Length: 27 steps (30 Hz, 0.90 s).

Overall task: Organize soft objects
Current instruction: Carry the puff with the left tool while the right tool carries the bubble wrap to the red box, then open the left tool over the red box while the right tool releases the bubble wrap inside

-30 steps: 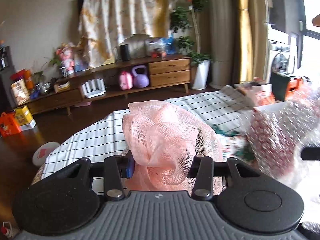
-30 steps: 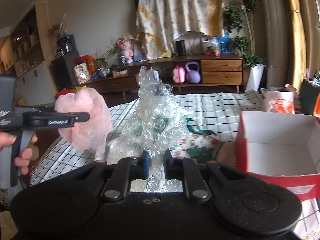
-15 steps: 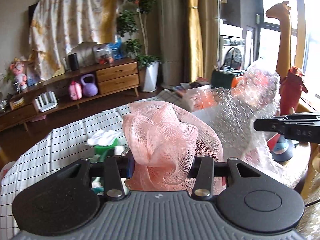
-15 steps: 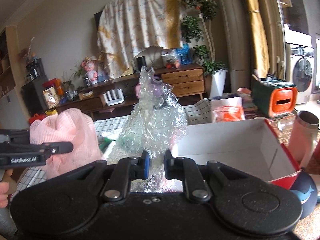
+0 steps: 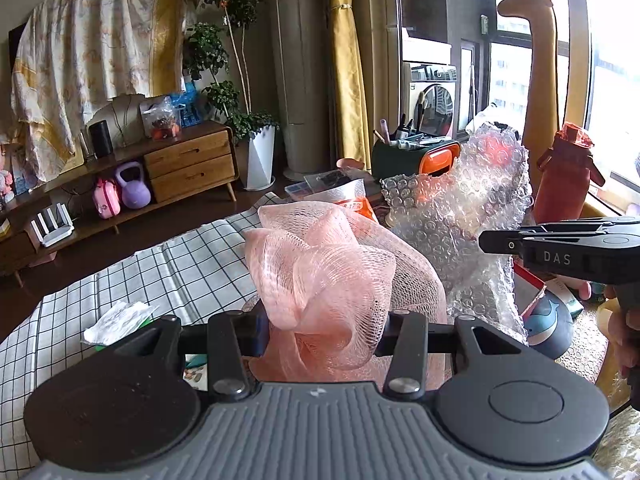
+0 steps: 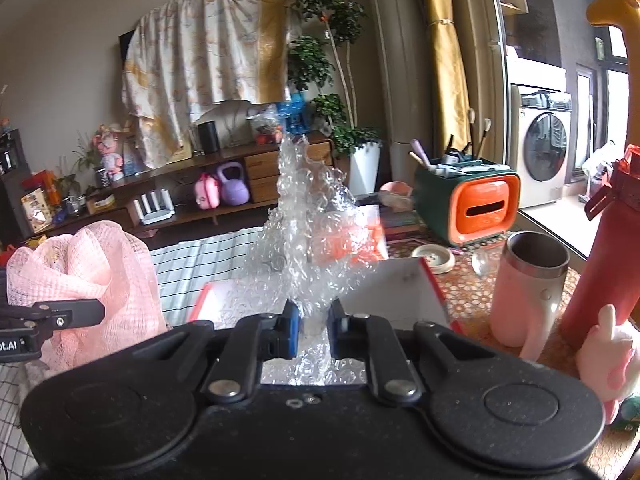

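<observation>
My left gripper (image 5: pixel 322 330) is shut on a pink mesh bath pouf (image 5: pixel 324 276) and holds it in the air over the table. The pouf also shows at the left of the right wrist view (image 6: pixel 84 280). My right gripper (image 6: pixel 313 330) is shut on a sheet of clear bubble wrap (image 6: pixel 308 232), which stands up in front of it over a red and white cardboard box (image 6: pixel 404 288). In the left wrist view the bubble wrap (image 5: pixel 460 216) hangs just right of the pouf, with the right gripper's body (image 5: pixel 560 246) beside it.
The table has a black-and-white checked cloth (image 5: pixel 132 280) with a crumpled white wrapper (image 5: pixel 120 316). Right of the box stand a pink steel tumbler (image 6: pixel 528 284), a red bottle (image 6: pixel 604 248), a pink plush toy (image 6: pixel 612 360) and a green-orange organizer (image 6: pixel 468 204).
Both grippers have swung right with their loads. The bubble wrap is now over the box, and the pouf is closer to the box side of the table.
</observation>
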### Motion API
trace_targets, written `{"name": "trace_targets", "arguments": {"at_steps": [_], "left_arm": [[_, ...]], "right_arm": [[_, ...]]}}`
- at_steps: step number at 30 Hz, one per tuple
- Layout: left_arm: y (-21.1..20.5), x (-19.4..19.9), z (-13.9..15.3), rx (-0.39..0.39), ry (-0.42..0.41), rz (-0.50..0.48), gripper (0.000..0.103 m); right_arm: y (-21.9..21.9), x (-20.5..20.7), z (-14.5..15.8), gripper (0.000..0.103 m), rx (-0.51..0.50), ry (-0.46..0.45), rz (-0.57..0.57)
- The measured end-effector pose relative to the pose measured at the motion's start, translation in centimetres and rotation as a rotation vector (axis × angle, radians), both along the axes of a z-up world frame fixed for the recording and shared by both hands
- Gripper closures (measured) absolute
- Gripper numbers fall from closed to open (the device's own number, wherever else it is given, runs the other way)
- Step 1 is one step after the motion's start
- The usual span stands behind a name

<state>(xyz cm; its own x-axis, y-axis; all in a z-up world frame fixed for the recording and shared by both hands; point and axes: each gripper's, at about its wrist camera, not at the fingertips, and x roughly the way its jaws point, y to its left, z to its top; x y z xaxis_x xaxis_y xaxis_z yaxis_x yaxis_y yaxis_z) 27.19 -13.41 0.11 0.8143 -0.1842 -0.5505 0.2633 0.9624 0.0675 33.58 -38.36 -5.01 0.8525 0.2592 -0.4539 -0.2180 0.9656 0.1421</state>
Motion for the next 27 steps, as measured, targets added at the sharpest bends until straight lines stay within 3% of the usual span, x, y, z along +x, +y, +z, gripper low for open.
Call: {"name": "trace_targets", "arguments": {"at_steps": [9, 14, 22, 27], "left_arm": [[-4.9, 4.6, -3.4, 0.071, 0.051, -0.032, 0.059], [-6.3, 7.1, -6.2, 0.108, 0.124, -0.034, 0.059], [-7.7, 9.8, -9.2, 0.131, 0.227, -0.061, 0.059], [-8.4, 10.8, -10.4, 0.128, 0.300, -0.102, 0.059]], "right_arm": [[-1.5, 5.0, -1.8, 0.090, -0.015, 0.030, -0.029], [-1.6, 7.0, -4.0, 0.090, -0.044, 0.100, -0.042], [-2.0, 7.7, -7.1, 0.090, -0.109, 0.224, -0.026], [-1.7, 7.7, -7.8, 0.088, -0.147, 0.242, -0.004]]}}
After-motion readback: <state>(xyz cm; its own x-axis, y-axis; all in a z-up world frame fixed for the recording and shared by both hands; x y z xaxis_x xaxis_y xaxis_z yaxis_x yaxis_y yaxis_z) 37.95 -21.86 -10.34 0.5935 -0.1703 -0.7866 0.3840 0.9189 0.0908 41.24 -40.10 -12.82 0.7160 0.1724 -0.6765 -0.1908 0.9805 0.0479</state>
